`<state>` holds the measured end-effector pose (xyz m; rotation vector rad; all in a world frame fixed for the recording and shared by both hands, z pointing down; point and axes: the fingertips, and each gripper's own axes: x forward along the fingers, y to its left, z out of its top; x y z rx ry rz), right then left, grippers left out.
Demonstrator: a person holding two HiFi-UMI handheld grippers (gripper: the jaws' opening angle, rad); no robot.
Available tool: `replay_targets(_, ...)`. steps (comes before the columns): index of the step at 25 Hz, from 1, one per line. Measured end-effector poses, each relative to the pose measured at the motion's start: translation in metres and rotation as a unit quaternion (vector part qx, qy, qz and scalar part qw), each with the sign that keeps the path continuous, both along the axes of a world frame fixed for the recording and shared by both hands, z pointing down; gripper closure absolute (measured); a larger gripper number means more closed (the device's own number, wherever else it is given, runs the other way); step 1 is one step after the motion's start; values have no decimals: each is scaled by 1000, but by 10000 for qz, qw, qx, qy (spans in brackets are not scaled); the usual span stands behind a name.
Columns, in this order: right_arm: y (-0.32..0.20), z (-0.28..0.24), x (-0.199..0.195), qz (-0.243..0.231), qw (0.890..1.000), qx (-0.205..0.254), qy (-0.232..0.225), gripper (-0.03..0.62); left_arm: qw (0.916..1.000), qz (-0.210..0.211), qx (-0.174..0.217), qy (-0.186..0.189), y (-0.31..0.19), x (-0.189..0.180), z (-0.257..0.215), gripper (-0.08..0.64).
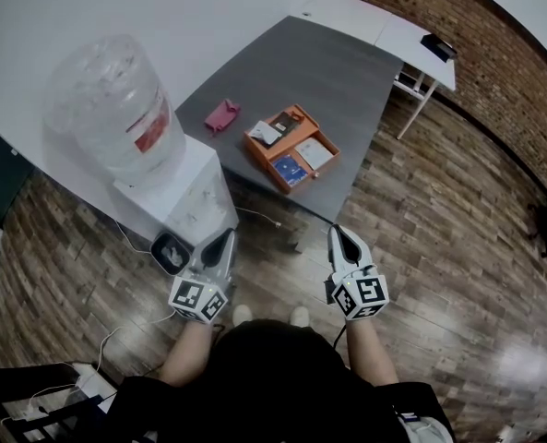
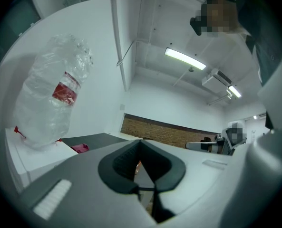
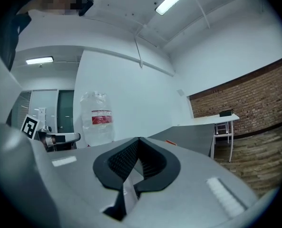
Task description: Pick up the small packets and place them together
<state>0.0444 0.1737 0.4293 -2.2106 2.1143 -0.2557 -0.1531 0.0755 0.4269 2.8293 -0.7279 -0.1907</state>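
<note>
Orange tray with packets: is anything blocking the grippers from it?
Nothing visible does. Only floor lies between the left gripper, the right gripper and the orange tray on the grey table; the water dispenser stands off to the left.

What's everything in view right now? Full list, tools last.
table: 1, grey, centre
tray: 1, orange, near end of table
packets: about 4, white, dark, blue, in tray
pouch: 1, pink-red, on table left of tray
bottle: 1, clear with red label, atop dispenser
dispenser: 1, white, left of table
white table: 1, beyond grey table
black item: 1, on white table
cables: white, floor near dispenser
floor: wood planks
wall: brick, upper right
left tool: shut, empty, over floor
right tool: shut, empty, over floor
</note>
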Motion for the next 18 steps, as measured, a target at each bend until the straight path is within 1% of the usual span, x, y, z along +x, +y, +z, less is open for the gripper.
replay_targets(5,0,2,2,-34,10000,-21,-80,592,9999,-132,52,-64,-2,-1,2,560)
replay_targets(18,-7,1,10,-38,10000,-32,-19,592,10000,38,0,-25,-10,15,-1,560)
